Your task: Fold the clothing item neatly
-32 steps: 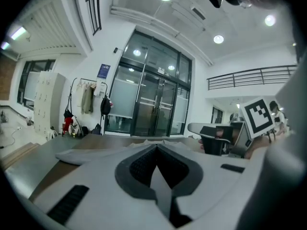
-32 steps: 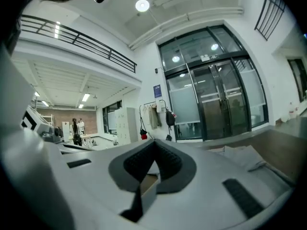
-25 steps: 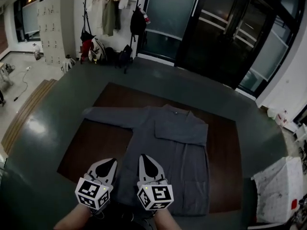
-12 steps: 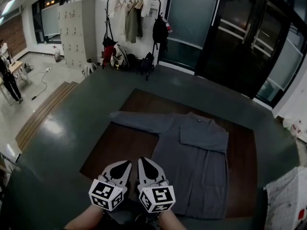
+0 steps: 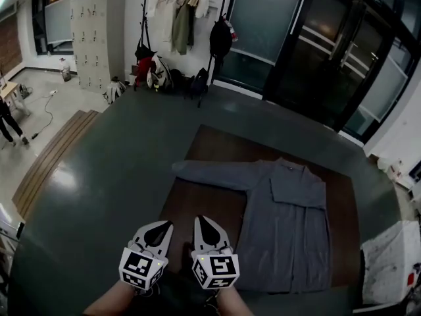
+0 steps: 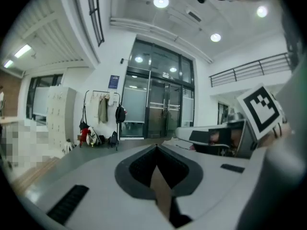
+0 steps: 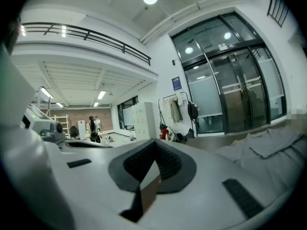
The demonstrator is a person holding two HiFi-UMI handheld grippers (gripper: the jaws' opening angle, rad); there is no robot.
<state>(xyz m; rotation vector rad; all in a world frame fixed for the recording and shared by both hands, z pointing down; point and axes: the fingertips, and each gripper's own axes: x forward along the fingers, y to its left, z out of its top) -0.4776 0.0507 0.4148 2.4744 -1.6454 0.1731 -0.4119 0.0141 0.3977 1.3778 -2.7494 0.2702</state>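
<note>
A grey long-sleeved garment (image 5: 283,226) lies flat on a dark brown mat (image 5: 197,206), collar at the far end. Its left sleeve (image 5: 214,174) stretches out to the left; the right sleeve is folded across the chest. My left gripper (image 5: 160,227) and right gripper (image 5: 204,221) hover side by side near the bottom of the head view, left of the garment's body and touching nothing. Both are shut and empty. In the left gripper view the left gripper (image 6: 156,147) points level across the room. The right gripper (image 7: 154,143) has the garment (image 7: 276,145) at its right edge.
The mat lies on a large grey-green table (image 5: 105,196). A coat rack with hanging clothes (image 5: 177,25) and bags stands at the back, beside grey lockers (image 5: 95,35). Dark glass doors (image 5: 316,51) fill the far right. A white cloth (image 5: 388,268) lies at the lower right.
The view has shifted leftward, so the garment now sits further right in the head view. Both grippers stay shut, side by side, and now hover over the mat left of the garment.
</note>
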